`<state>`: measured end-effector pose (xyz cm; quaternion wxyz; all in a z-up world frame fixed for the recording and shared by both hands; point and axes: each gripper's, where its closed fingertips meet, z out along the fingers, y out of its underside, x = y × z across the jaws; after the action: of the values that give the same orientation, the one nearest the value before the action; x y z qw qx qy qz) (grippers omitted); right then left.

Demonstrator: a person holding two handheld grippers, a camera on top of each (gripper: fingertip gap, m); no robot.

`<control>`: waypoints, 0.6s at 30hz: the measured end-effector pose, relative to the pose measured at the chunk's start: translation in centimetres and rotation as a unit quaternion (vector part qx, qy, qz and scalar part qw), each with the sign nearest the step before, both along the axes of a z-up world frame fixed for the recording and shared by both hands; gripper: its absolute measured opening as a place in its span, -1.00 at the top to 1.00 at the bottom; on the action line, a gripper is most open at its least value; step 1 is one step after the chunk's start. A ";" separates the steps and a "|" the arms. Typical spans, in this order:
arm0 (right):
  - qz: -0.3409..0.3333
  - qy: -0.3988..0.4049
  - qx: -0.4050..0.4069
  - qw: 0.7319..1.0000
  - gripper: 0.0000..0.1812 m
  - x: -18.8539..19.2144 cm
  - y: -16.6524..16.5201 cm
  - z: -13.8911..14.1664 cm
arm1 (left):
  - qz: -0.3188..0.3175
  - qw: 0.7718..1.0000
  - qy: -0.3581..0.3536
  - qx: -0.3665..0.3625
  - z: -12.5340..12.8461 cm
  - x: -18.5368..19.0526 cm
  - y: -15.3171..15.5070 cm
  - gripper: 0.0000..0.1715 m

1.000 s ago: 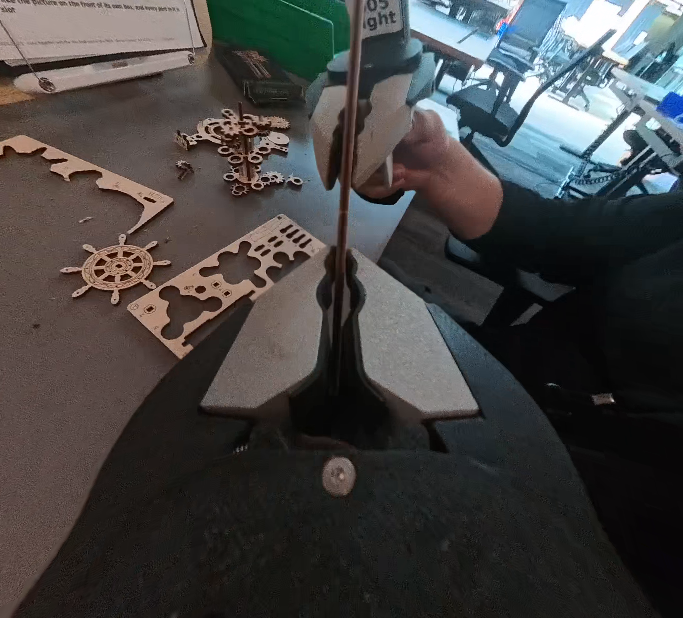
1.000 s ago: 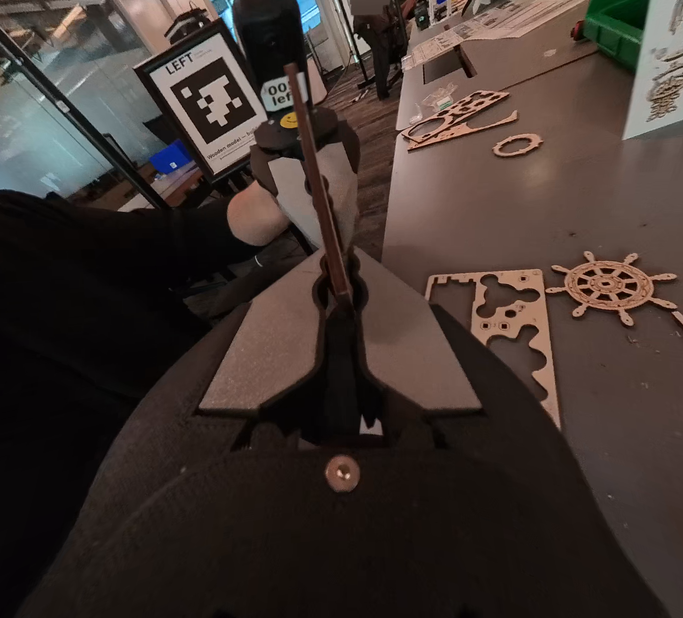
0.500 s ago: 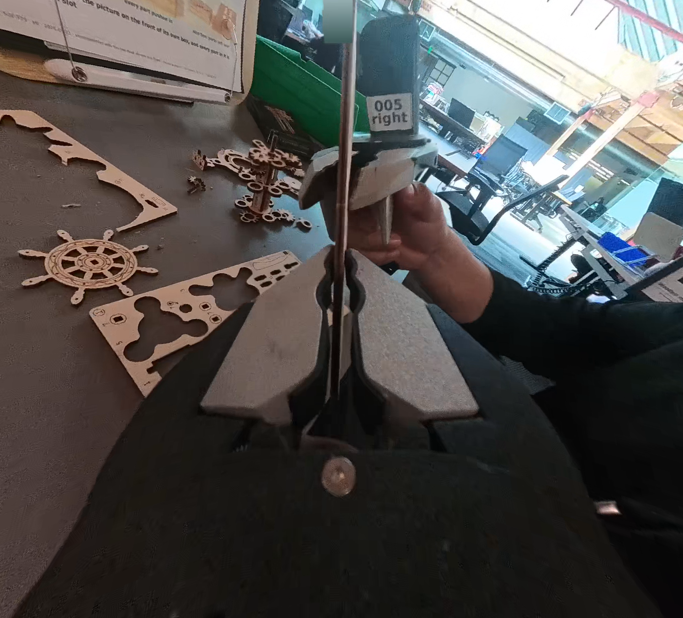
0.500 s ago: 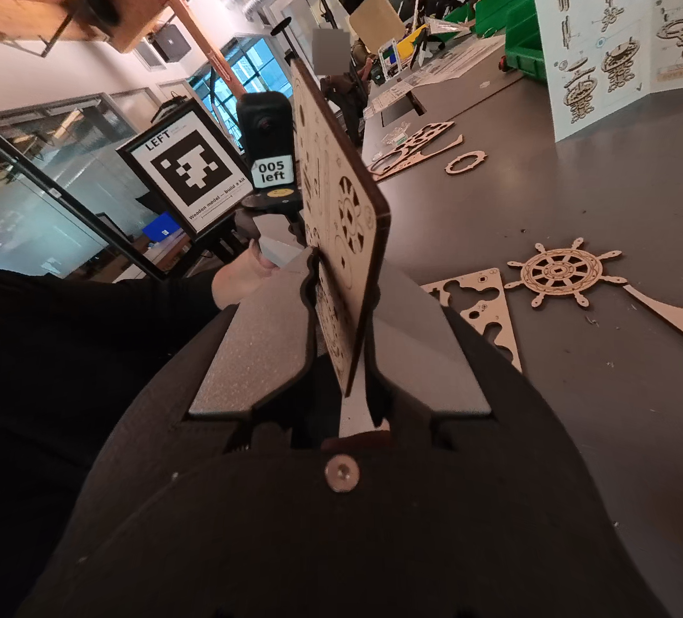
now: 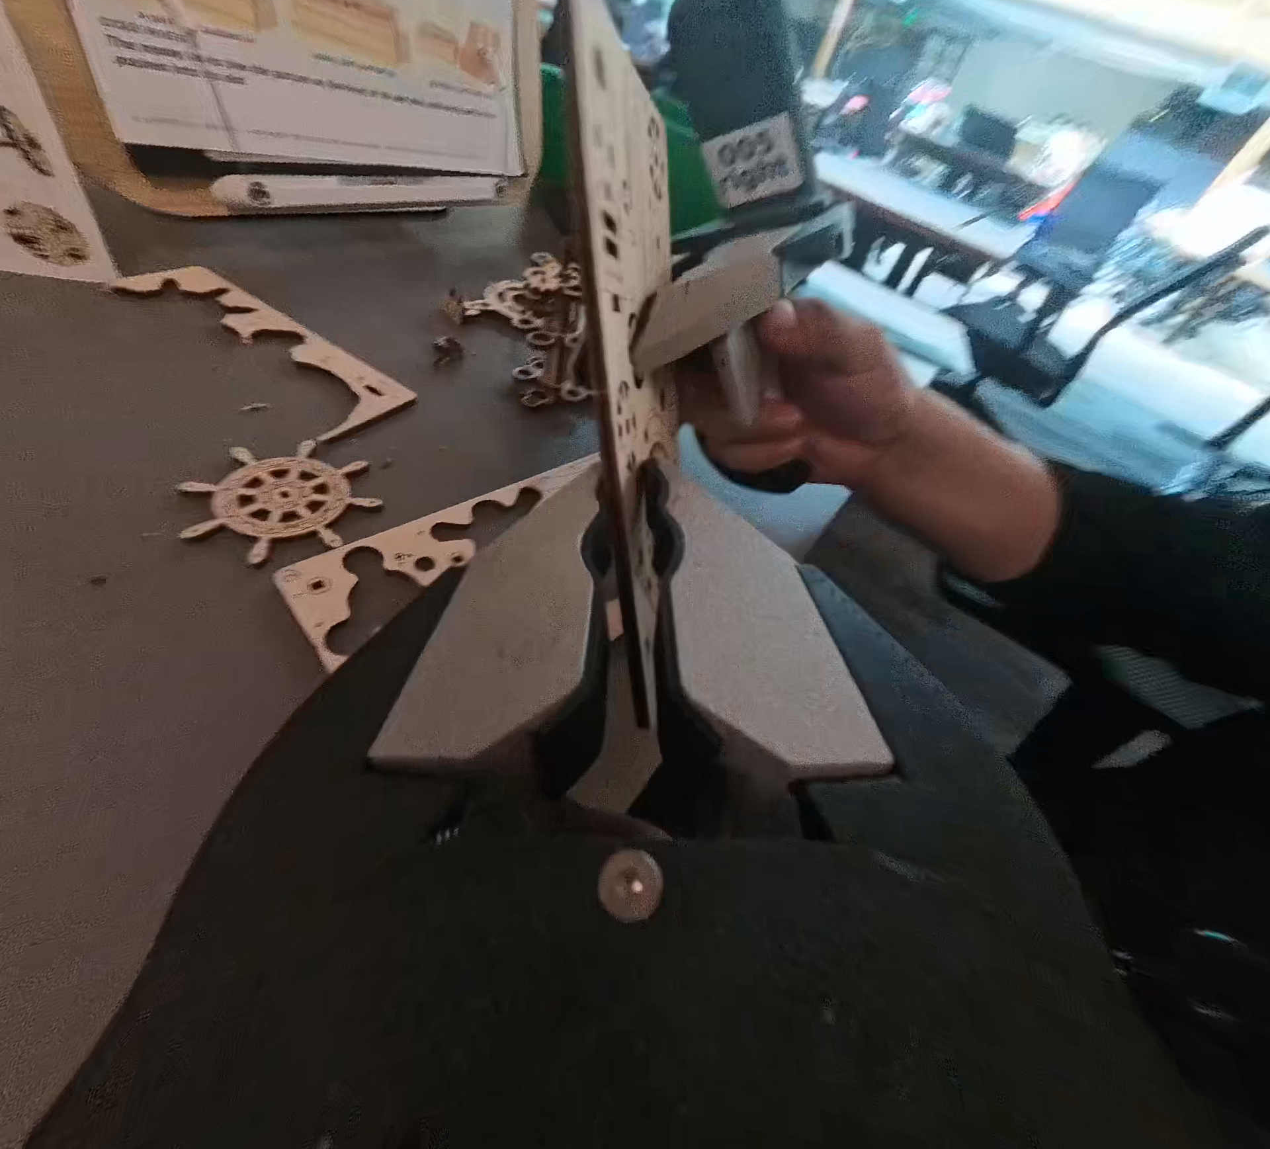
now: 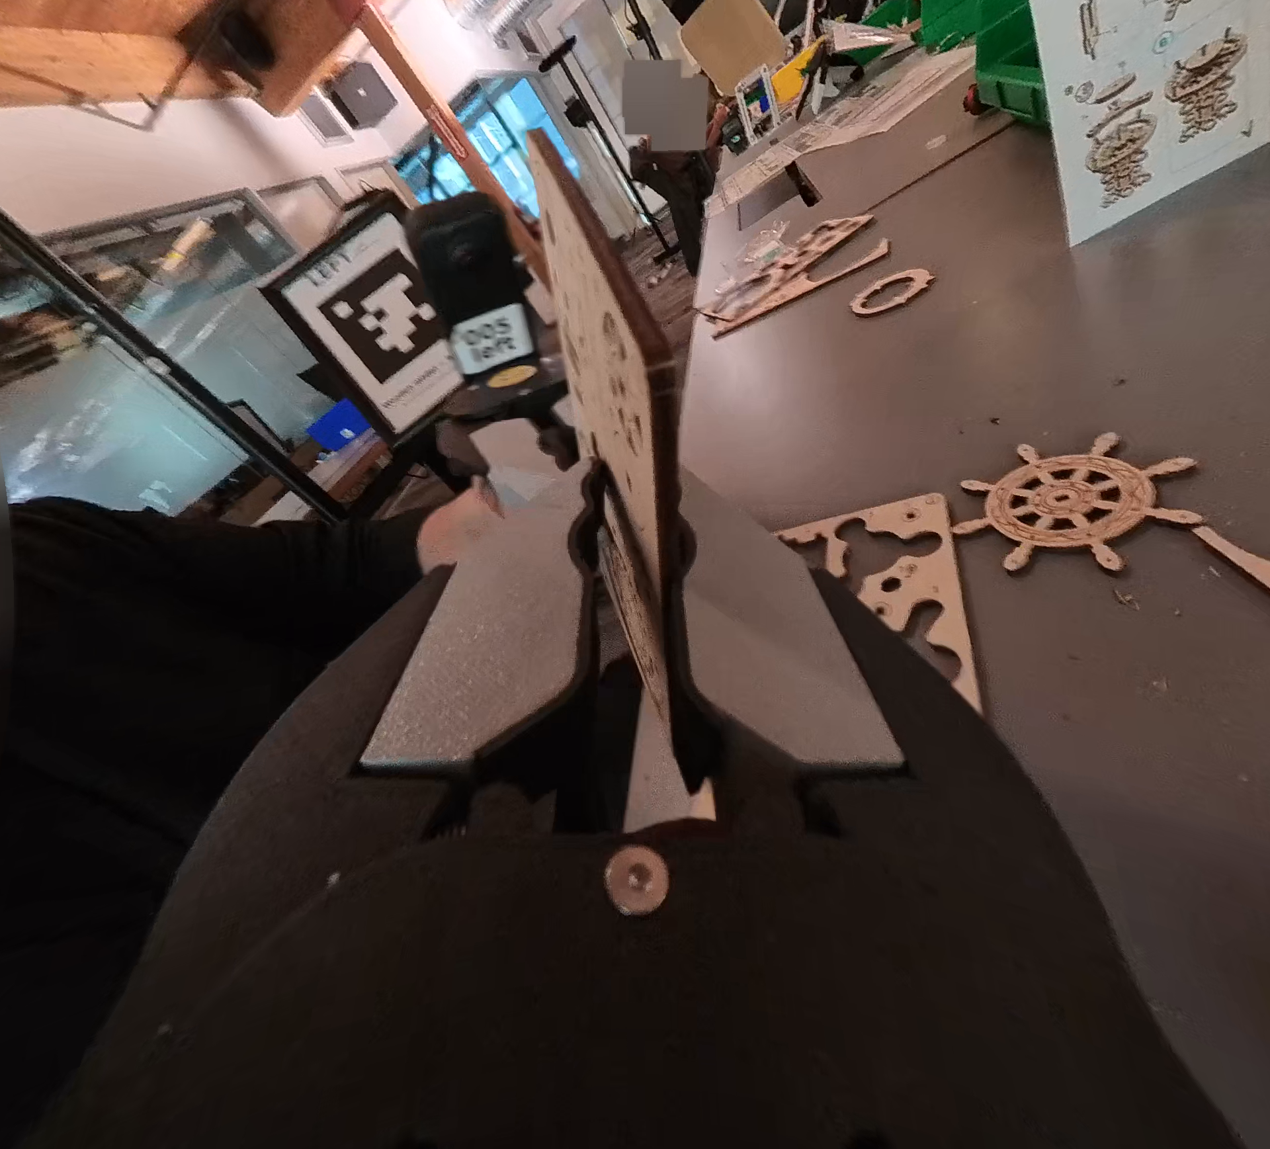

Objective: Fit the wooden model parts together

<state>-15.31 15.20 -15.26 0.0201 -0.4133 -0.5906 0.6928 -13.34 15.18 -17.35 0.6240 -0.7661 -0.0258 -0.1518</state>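
Observation:
A thin laser-cut wooden parts sheet (image 5: pixel 618 209) stands upright above the grey table (image 5: pixel 137 635), held from two sides. My left gripper (image 5: pixel 629 497) is shut on its near edge. My right gripper (image 5: pixel 694 326) grips it farther up, a hand behind it. In the right wrist view the same sheet (image 6: pixel 605 319) runs up from my right gripper (image 6: pixel 632 497), which is shut on it, and the left gripper (image 6: pixel 508 435) shows beyond it. A wooden ship's wheel (image 5: pixel 275 501) lies flat on the table; it also shows in the right wrist view (image 6: pixel 1072 504).
A punched-out frame (image 5: pixel 385 559) lies beside the wheel, a corner offcut (image 5: pixel 309 346) behind it. A part-built gear assembly (image 5: pixel 536 319) sits farther back. An instruction board (image 5: pixel 295 16) and green bin (image 5: pixel 680 154) stand behind. A wooden ring (image 6: pixel 890 291), offcuts (image 6: pixel 790 284) and a marker sign (image 6: pixel 378 319) show far off. My two grippers' fingertips are within a few centimetres of each other. From either gripper's tips it is about 15 centimetres to the wooden ship's wheel (image 5: pixel 275 501). The right camera catches it too, in the right wrist view (image 6: pixel 1055 495).
The sheet was edge-on; it has since turned, and its cut-out face shows in both views. Both grippers have tilted with it and kept their hold.

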 end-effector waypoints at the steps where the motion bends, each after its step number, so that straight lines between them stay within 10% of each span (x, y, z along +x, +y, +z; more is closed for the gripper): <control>1: -0.020 -0.011 0.027 0.999 0.89 -0.5 0.3 -0.8 | 0.026 0.998 0.057 -0.020 -1.0 -0.5 0.3 0.93; 18: -0.010 0.015 0.023 1.000 0.76 -0.5 -0.1 0.7 | -0.035 0.989 -0.123 0.077 1.9 -1.3 -0.6 0.99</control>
<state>-15.83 15.14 -14.53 0.0460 -0.4083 -0.6019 0.6848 -14.61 14.60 -15.45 0.6674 -0.6918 -0.0636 -0.2682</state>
